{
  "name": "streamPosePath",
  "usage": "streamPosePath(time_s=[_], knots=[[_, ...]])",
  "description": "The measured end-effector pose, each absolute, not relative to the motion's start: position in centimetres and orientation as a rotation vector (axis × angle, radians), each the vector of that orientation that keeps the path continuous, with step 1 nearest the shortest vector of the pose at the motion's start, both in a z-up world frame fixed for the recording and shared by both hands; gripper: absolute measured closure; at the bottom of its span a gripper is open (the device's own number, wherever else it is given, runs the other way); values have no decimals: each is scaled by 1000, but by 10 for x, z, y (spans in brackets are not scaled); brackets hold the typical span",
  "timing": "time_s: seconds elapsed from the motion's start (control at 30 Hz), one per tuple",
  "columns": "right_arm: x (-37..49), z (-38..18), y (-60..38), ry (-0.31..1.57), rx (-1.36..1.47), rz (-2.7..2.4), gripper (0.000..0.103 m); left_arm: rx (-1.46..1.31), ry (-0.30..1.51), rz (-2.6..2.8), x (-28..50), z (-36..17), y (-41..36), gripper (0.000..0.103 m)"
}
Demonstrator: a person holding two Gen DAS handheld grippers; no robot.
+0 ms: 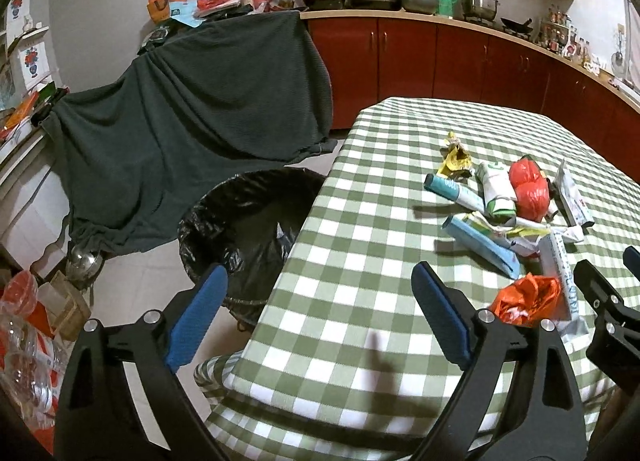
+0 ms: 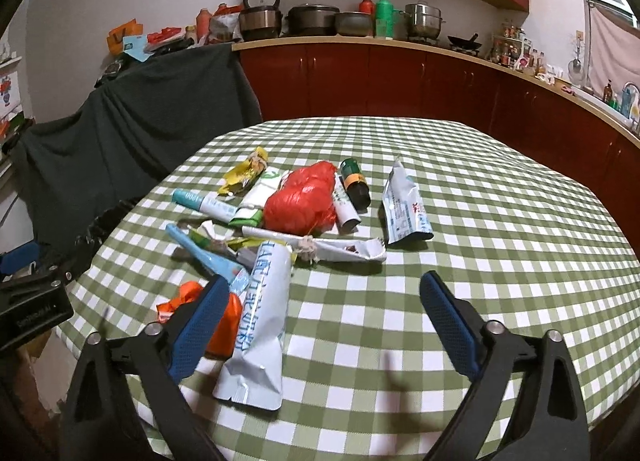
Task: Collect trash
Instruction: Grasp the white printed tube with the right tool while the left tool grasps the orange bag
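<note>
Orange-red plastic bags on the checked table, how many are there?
2. A large red bag sits in the middle of the litter pile; a smaller orange bag lies at the near edge, beside the right claw's left finger. Others may be hidden.

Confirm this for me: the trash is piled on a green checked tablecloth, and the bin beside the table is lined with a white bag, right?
Not quite. The bin beside the table is lined with a black bag, not a white one, as the left wrist view shows. The trash pile does lie on the green checked tablecloth.
</note>
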State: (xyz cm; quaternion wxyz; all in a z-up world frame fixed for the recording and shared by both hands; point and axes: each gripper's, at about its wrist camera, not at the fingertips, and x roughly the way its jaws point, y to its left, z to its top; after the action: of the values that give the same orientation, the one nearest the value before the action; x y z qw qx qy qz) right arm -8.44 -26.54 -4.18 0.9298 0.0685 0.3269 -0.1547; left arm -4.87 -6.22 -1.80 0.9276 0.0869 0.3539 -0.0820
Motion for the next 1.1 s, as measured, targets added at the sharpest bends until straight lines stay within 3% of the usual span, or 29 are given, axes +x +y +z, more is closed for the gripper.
streamPosePath(time_s=[0.07,0.1,1.1], knots=[[-83,-44,-264,685,139,-319,42,178,727,-164,-49,-19,-60,12],[-82,-46,-264,696,145,-316,43,176,727,-163,-49,-20,-59,12],[-69,-56,-241,751,169,-257,43,126,744,-103,-39,-28,-23,12]])
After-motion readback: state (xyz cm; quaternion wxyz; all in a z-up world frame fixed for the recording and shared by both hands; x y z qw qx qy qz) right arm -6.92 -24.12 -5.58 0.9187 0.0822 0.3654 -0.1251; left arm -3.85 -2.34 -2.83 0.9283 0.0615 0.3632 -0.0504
